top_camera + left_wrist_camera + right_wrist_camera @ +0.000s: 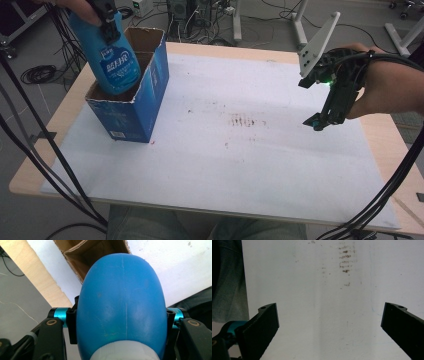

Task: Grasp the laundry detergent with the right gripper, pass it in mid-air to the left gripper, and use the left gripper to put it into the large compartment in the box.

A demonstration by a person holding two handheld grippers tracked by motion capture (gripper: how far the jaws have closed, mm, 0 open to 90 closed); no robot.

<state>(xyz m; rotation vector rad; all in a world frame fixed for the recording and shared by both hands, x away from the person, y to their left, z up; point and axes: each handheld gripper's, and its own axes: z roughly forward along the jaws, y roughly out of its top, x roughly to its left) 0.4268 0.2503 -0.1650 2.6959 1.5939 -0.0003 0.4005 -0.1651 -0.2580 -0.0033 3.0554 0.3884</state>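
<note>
Left tongs [109,25] clamped, pointing down; right tongs [316,121] agape, hovering.

Lighting's looking even and soft, nothing's casting hard shadows on the table [260,165]. The bottle [122,307] is picking up a dull sheen around 12 o'clock and going soft toward 6. The right gripper's [329,327] close jaws are blurring, and the high view is bending at its edges.
</note>
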